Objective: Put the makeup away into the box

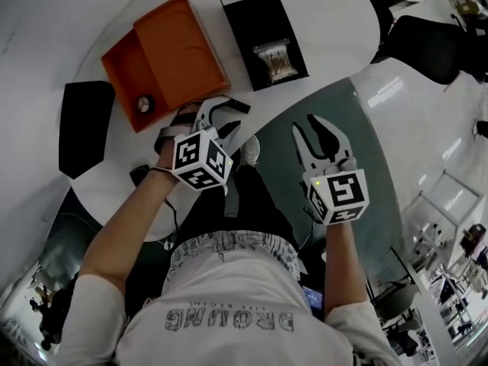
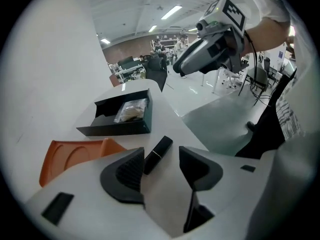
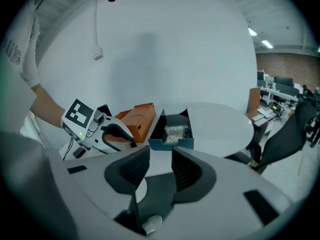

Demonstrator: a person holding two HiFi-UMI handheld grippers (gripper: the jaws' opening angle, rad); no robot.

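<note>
A black lipstick tube lies on the white table between the jaws of my left gripper, close to the left pad; the pads do not press on it. In the head view the left gripper is low over the table's near edge, just in front of the open orange box. The orange box holds a small round item. My right gripper hangs off the table over the floor, jaws apart with nothing between them. It faces the black box.
The black box stands open right of the orange one and holds a clear packet. A flat black piece lies at the table's left edge. A small black object sits near my left forearm. Office chairs and desks stand beyond.
</note>
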